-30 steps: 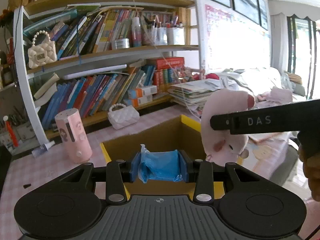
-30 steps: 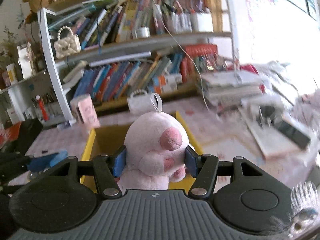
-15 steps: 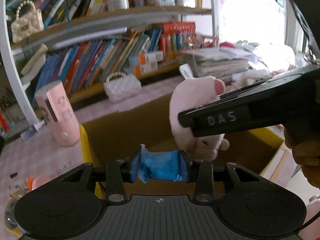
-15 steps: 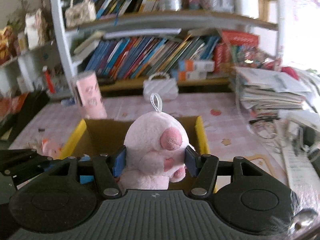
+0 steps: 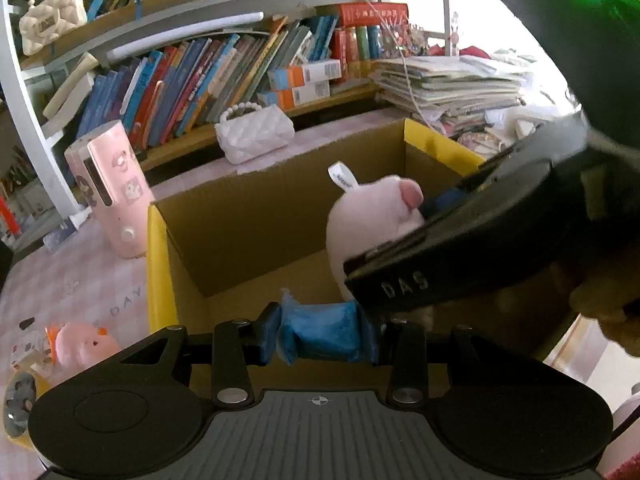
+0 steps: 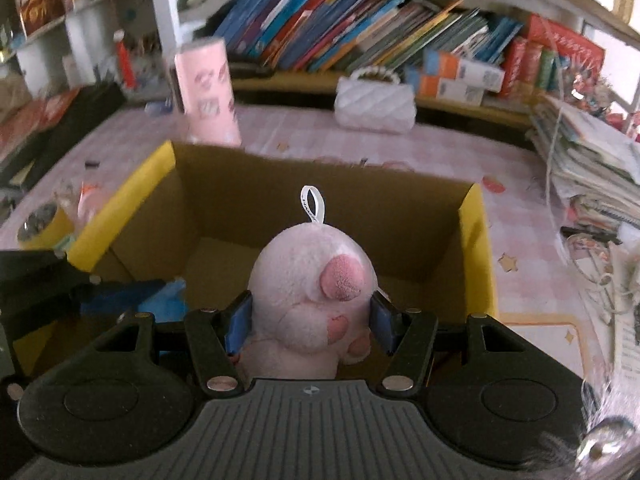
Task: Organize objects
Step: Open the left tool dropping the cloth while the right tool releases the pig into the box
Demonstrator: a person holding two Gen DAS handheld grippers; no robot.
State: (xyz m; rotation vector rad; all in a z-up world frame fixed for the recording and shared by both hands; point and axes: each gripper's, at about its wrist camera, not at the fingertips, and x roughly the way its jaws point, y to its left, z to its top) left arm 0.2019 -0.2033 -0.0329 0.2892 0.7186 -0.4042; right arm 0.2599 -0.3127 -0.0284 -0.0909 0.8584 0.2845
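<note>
A crumpled blue plastic packet (image 5: pixel 320 330) is clamped between the pads of the left claw (image 5: pixel 320 334), held over the near edge of the open brown cardboard box with yellow flaps (image 5: pixel 158 248); a pink plush pig toy with a white loop tag (image 6: pixel 310 284) is gripped by the right claw (image 6: pixel 311 322) and held above the box's interior; the box stands on the pink checked tabletop (image 6: pixel 524 240); a pink cylindrical container (image 5: pixel 110 196) and a white quilted handbag with a pearl handle (image 5: pixel 254 134) are seen behind it, below shelves of books (image 5: pixel 224 72).
</note>
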